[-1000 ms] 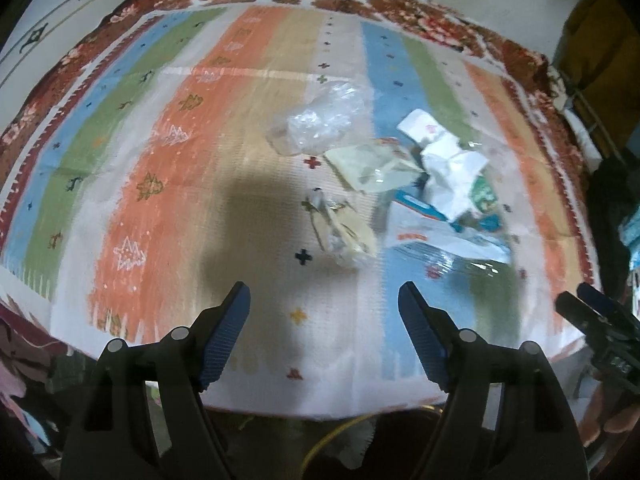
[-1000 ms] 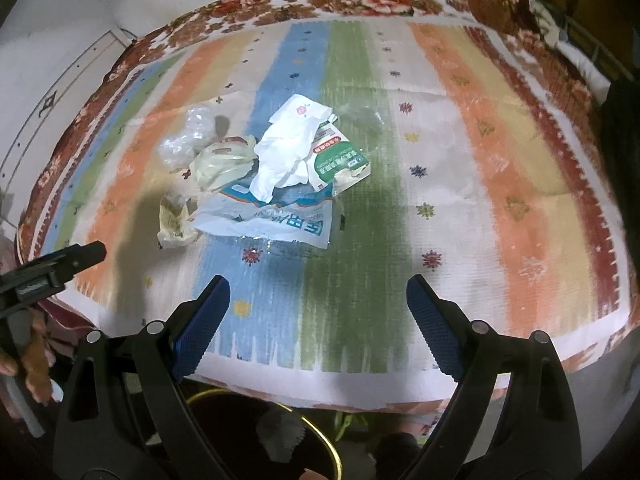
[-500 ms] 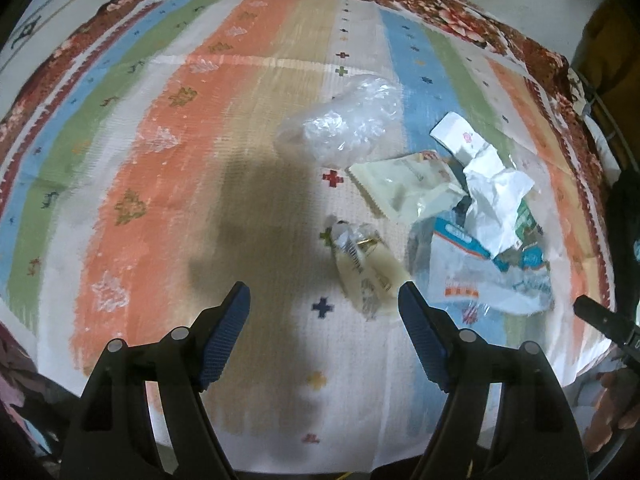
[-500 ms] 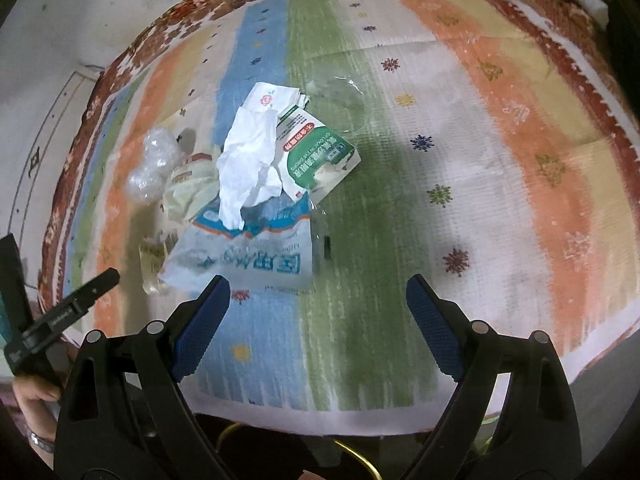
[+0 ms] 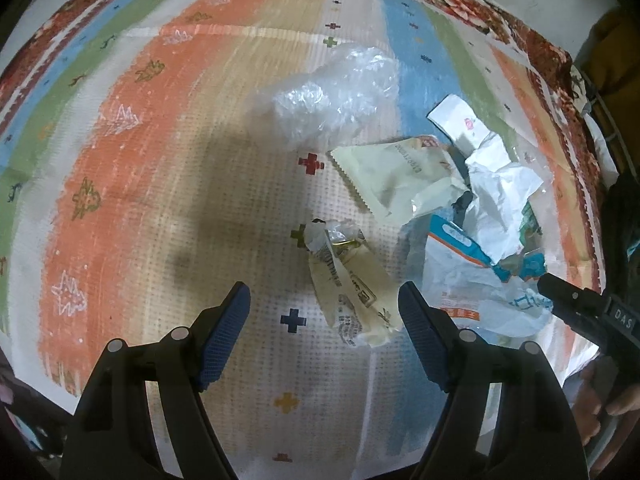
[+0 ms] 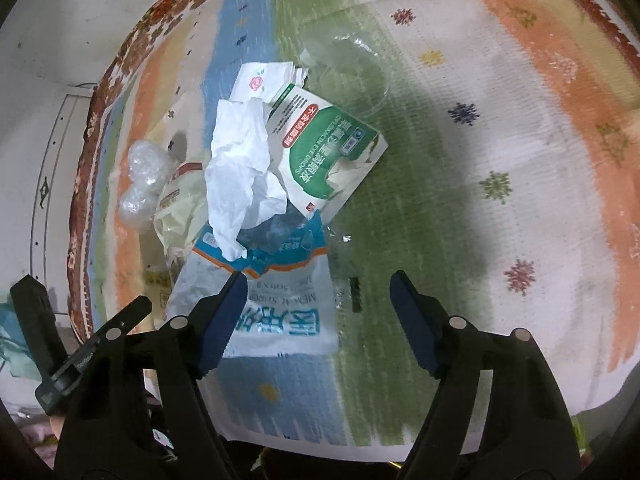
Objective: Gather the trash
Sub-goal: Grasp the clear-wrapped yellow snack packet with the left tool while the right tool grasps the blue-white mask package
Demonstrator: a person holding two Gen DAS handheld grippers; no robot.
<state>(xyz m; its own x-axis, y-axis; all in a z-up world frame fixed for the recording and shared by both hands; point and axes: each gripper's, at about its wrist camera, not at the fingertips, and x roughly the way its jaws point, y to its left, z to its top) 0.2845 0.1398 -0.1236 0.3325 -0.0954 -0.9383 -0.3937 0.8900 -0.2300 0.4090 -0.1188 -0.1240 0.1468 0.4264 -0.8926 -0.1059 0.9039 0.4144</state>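
Trash pile on striped cloth (image 5: 168, 184) covering bench. Left gripper (image 5: 324, 316): fingers apart, nothing between, hovering over crumpled cream wrapper (image 5: 352, 288). Right gripper (image 6: 316, 308): jaws have just been closing, fingers apart and bare, above blue-white mask bag (image 6: 272, 300); white tissue (image 6: 244, 172) and green box (image 6: 332, 152) beyond, clear bag (image 5: 336, 92) further off. Risks: thin film slipping from pads; pads pinching cloth with wrapper; overlapped tissue dragged off bench edge; grippers colliding, being near each other.
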